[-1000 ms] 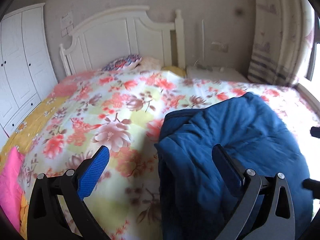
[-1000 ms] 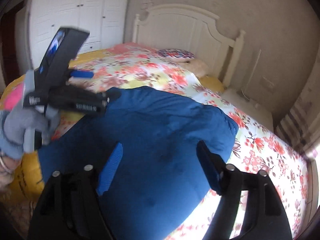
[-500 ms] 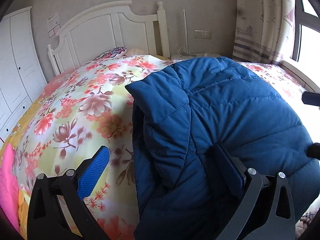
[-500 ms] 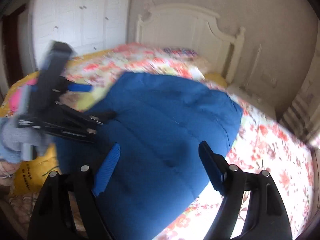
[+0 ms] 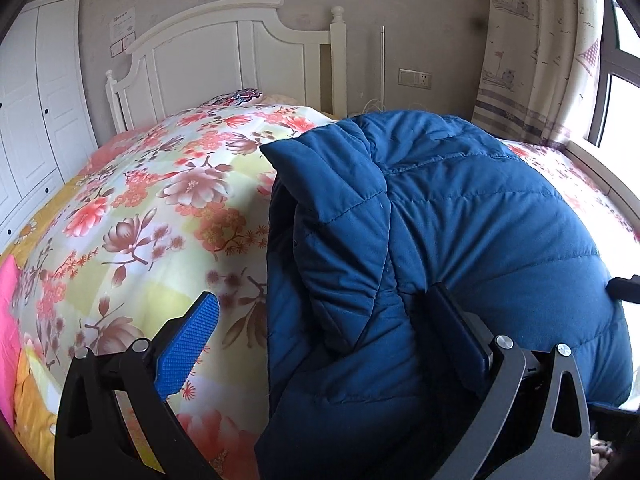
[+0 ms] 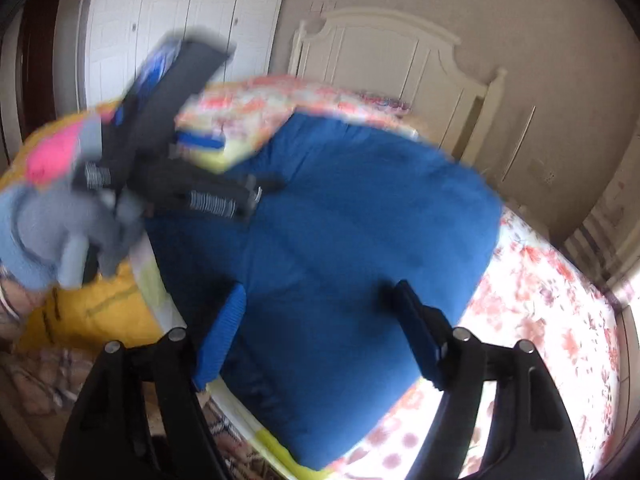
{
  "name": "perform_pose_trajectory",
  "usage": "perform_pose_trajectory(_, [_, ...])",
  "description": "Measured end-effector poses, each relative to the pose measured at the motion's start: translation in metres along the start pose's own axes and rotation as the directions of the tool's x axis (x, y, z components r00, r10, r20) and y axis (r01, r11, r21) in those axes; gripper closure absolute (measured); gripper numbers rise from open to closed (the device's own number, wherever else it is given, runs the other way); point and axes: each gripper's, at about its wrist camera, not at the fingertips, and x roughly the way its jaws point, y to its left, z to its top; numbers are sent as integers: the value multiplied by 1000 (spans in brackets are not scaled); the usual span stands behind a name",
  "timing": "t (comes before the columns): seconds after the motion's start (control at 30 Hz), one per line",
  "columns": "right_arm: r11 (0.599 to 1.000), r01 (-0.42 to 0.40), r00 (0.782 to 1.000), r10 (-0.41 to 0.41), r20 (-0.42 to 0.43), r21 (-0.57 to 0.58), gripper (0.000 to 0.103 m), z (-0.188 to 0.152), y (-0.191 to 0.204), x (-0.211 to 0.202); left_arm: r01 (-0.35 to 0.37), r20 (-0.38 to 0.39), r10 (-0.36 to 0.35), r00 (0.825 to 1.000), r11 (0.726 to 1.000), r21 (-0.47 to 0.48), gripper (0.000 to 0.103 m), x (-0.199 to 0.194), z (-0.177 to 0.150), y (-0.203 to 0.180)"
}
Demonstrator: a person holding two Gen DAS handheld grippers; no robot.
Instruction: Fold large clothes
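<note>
A large blue quilted jacket [image 5: 460,220] lies folded on the floral bed cover [image 5: 168,200]; it also shows in the right wrist view [image 6: 340,248]. My left gripper [image 5: 324,320] is open, low over the jacket's left edge, its right finger [image 5: 460,328] against the fabric and its left blue pad [image 5: 188,344] over the cover. My right gripper [image 6: 320,320] is open just above the jacket's near edge, holding nothing. The left gripper also shows, blurred, in the right wrist view [image 6: 216,176], held by a gloved hand.
A white headboard [image 5: 224,56] and a patterned pillow [image 5: 236,98] are at the back. White wardrobe doors [image 5: 36,100] stand left. A curtain [image 5: 532,52] and window are right. A pink cloth [image 5: 8,320] and yellow fabric [image 6: 100,312] lie at the bed's left edge.
My left gripper has come down and closer to the jacket, which now fills more of its view. My right gripper has shifted over the jacket's near edge. Both stay open.
</note>
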Motion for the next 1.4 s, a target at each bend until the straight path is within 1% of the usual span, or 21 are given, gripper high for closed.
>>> perform_pose_trajectory(0.23, [999,-34,998,34,-49,0,27,9,-4,0,0,4,0,1000,1000,-3,4,-3,-2,1])
perform_pose_trajectory(0.27, [999,-54,997,54,-54,-4,28,16,-9,-2,3,5,-3,1000,1000,-8,4,-3,-3,2])
perform_pose_trajectory(0.3, [999,-50,998,51,-40,10,30,23,-19,-5,4,6,-4,1000,1000,-10,4,-4,-4,3])
perform_pose_trajectory(0.37, [998,14,1000,-15,7,65,30,38,-43,-8,10,5,-10,1000,1000,-17,4,-4,-5,4])
perform_pose_trajectory(0.43, [992,44,998,-49,39,122,30,50,-65,-3,11,2,-11,1000,1000,-18,4,-3,-4,4])
perform_pose_trajectory(0.47, [983,64,997,-71,37,171,30,56,-82,8,10,2,-10,1000,1000,-16,4,-3,-4,3])
perform_pose_trajectory(0.53, [968,77,997,-75,-17,238,30,61,-105,38,9,3,-9,1000,1000,-18,4,-4,-5,3])
perform_pose_trajectory(0.6, [960,37,998,-23,-55,279,31,54,-114,69,9,3,-9,1000,1000,-22,4,-4,-5,3])
perform_pose_trajectory(0.63, [952,0,999,13,-39,306,31,46,-116,79,7,0,-7,1000,1000,-24,4,-3,-5,3])
perform_pose_trajectory(0.67, [948,-13,1000,20,-20,318,31,41,-117,82,10,-3,-10,1000,1000,-27,4,-3,-6,5])
perform_pose_trajectory(0.73, [942,-18,1000,23,-12,336,30,33,-118,81,26,-8,-26,1000,999,-32,4,-1,-6,6])
perform_pose_trajectory(0.87, [935,-10,999,25,-38,355,30,35,-118,74,17,-6,-17,1000,1000,-26,4,-2,-5,4])
perform_pose_trajectory(0.97, [926,-9,999,27,-41,377,23,34,-114,64,17,-8,-18,1000,999,-34,4,-4,-6,5])
perform_pose_trajectory(1.07, [911,-60,997,76,-24,408,17,26,-117,46,22,-24,-23,999,999,-34,4,-8,-4,7])
perform_pose_trajectory(1.13, [895,-88,994,105,-14,437,12,17,-118,33,52,-43,-54,998,998,-38,4,-16,-2,10])
perform_pose_trajectory(1.17, [883,-104,992,122,-11,457,12,10,-117,25,89,-57,-93,994,994,-62,4,-19,0,15])
perform_pose_trajectory(1.2, [872,-119,990,139,-7,474,10,4,-117,18,151,-71,-160,985,982,-111,4,-22,2,25])
perform_pose_trajectory(1.27, [857,-140,986,167,-10,495,7,-7,-117,8,219,-74,-238,968,955,-200,4,-25,4,45])
perform_pose_trajectory(1.33, [846,-155,982,189,-15,510,4,-16,-116,2,202,-72,-227,971,946,-252,4,-24,5,64])
perform_pose_trajectory(1.37, [836,-173,977,213,-18,521,4,-22,-116,2,192,-90,-224,970,942,-275,4,-21,4,72])
perform_pose_trajectory(1.4, [826,-189,972,235,-20,532,3,-26,-116,2,195,-119,-239,964,935,-297,4,-14,3,78])
